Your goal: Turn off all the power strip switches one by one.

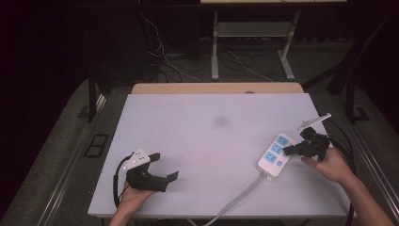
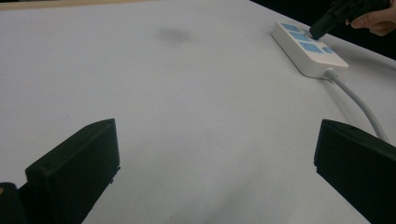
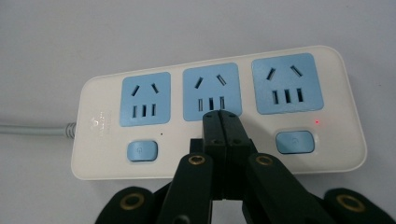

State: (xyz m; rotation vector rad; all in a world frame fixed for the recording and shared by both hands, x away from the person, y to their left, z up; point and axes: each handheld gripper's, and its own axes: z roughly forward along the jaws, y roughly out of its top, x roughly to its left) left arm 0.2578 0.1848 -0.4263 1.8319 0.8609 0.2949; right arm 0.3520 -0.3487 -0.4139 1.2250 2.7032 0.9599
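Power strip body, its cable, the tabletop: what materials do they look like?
Power strip: likely moulded plastic, smooth semi-gloss white with rounded edges and blue socket faces. Cable: probably rubbery or PVC sheath, grey, matte, bending softly. Tabletop: matte white sheet, maybe laminate or board; wood-coloured edge shows at the far side.

left tongs (image 1: 164, 165): jaws wide apart | right tongs (image 3: 220, 117): jaws pressed together

A: High view sat above the near edge, facing forward and down; power strip (image 1: 274, 156) lay at right of frame.

B: Left gripper view skimmed low, strip upper right; right gripper view hung close over it.
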